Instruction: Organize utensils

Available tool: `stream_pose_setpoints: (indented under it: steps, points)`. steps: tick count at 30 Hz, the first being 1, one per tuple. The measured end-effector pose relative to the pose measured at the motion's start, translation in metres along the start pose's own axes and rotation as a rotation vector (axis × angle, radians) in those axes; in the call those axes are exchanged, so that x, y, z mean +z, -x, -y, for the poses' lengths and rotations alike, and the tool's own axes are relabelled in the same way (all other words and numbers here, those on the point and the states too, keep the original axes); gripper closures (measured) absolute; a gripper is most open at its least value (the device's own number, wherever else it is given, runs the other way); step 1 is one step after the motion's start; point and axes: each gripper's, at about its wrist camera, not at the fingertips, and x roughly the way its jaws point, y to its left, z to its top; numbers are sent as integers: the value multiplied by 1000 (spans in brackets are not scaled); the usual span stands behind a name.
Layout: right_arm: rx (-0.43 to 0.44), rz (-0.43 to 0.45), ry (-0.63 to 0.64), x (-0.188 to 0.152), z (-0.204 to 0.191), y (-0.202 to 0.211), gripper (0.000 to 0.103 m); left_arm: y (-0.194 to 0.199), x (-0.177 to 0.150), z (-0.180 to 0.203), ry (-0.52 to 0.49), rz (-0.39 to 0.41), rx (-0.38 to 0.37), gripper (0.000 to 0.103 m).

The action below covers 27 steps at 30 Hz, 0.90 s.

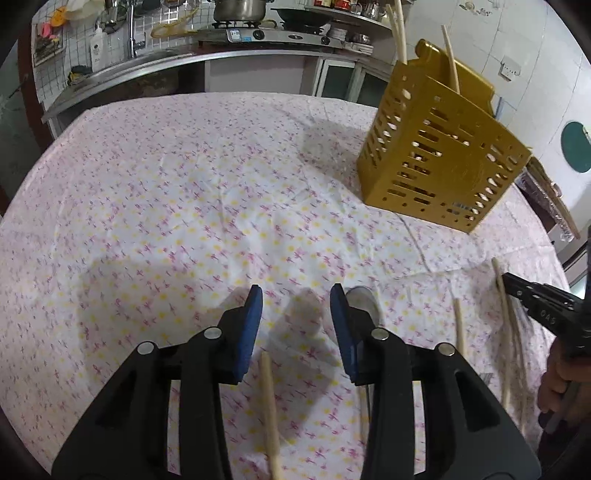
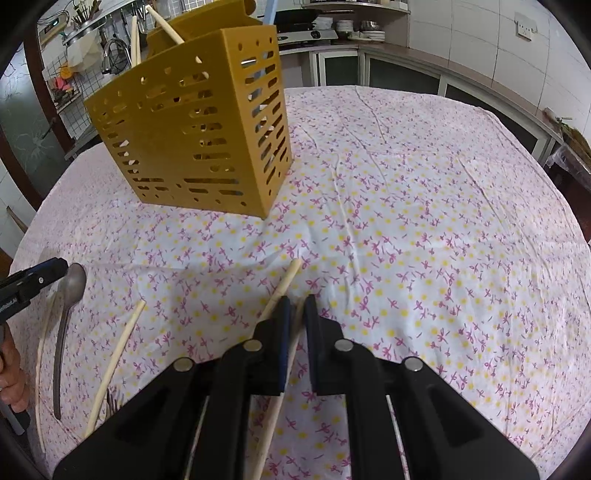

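Note:
A yellow slotted utensil holder (image 1: 436, 155) (image 2: 195, 136) stands on the floral tablecloth with a few chopsticks (image 1: 452, 59) sticking out of it. My left gripper (image 1: 295, 295) is open low over the cloth. A pale chopstick (image 1: 269, 406) lies on the cloth under the gap, touched by neither pad. A metal spoon (image 1: 364, 299) (image 2: 68, 317) lies just past its right finger. My right gripper (image 2: 297, 301) is shut on a chopstick (image 2: 291, 347) that runs back between its jaws. A second chopstick (image 2: 284, 284) slants beside its left finger.
More loose chopsticks (image 1: 460, 325) (image 2: 118, 354) lie on the cloth between the two grippers. Each gripper shows in the other's view (image 1: 517, 282) (image 2: 59, 267), with a hand (image 1: 554, 380) behind it. A kitchen counter with a stove (image 1: 266, 35) runs behind the table.

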Motion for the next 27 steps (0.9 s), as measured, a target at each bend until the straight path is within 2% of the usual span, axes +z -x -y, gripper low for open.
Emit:
stream_pose_setpoints:
  steps: [10, 18, 27]
  points:
    - [11, -2, -5, 0, 5, 0, 94, 8, -1, 17, -21, 24, -14, 63]
    - [2, -5, 7, 0, 5, 0, 94, 18, -2, 10, 12, 50, -24, 62]
    - [6, -2, 2, 0, 5, 0, 94, -4, -7, 22, -24, -17, -60, 61]
